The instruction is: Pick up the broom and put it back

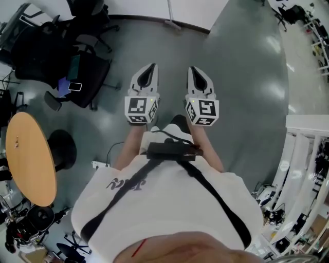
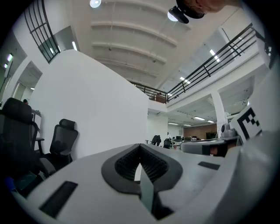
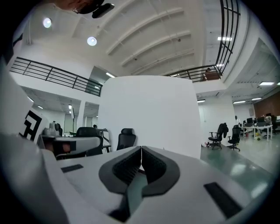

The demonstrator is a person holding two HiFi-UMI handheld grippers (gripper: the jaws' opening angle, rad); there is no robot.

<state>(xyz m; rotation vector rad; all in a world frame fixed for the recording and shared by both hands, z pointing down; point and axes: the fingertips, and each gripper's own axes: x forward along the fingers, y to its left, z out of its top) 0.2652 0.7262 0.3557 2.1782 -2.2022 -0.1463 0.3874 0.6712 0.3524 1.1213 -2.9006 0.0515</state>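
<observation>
No broom shows in any view. In the head view my left gripper (image 1: 150, 67) and my right gripper (image 1: 193, 69) are held side by side at waist height, level, over the grey floor, pointing toward a white partition wall (image 1: 195, 10). Both are shut with nothing between the jaws. In the left gripper view the left gripper (image 2: 140, 148) has its tips pressed together, with the white wall behind. The right gripper view shows the right gripper (image 3: 141, 150) the same way, jaws meeting at the tips.
Black office chairs (image 1: 77, 67) stand at the upper left. A round wooden table (image 1: 31, 156) sits at the left edge. White shelving with equipment (image 1: 303, 169) runs down the right side. Grey floor (image 1: 241, 77) stretches ahead and to the right.
</observation>
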